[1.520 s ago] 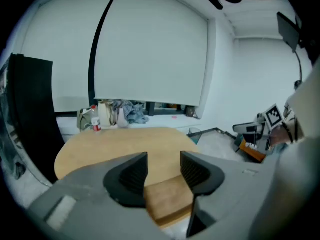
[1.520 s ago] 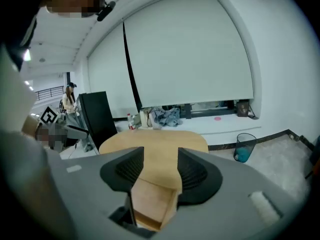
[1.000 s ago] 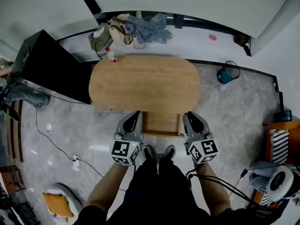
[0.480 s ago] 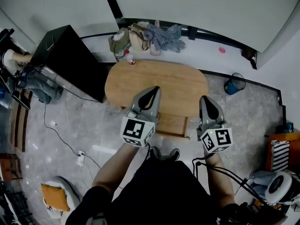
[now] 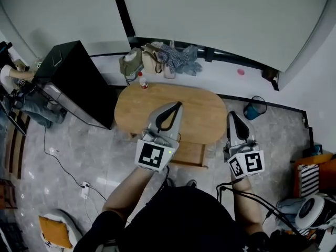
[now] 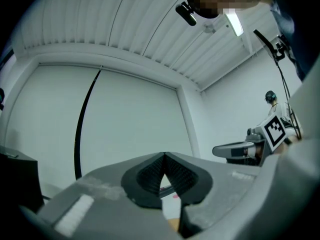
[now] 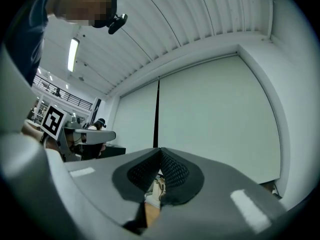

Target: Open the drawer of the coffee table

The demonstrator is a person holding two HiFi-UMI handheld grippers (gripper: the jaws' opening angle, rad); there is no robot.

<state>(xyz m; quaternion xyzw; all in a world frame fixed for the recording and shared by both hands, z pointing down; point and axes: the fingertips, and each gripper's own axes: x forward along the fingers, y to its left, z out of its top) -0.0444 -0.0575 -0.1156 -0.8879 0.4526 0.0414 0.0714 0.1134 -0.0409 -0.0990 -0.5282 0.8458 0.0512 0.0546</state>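
— The drawer (image 5: 188,152), where was it?
— It stood out from under the oval counter (image 5: 197,105), on the person's side.
— And the tools?
— Left tool (image 5: 177,105) and right tool (image 5: 232,114) were both pressed together, empty, held above the counter.

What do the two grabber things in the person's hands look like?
Both the left gripper and right gripper are grey and taper to a point, with black ribbed pads inside. Each carries a white cube printed with black square patterns. A black cable trails from the right one.
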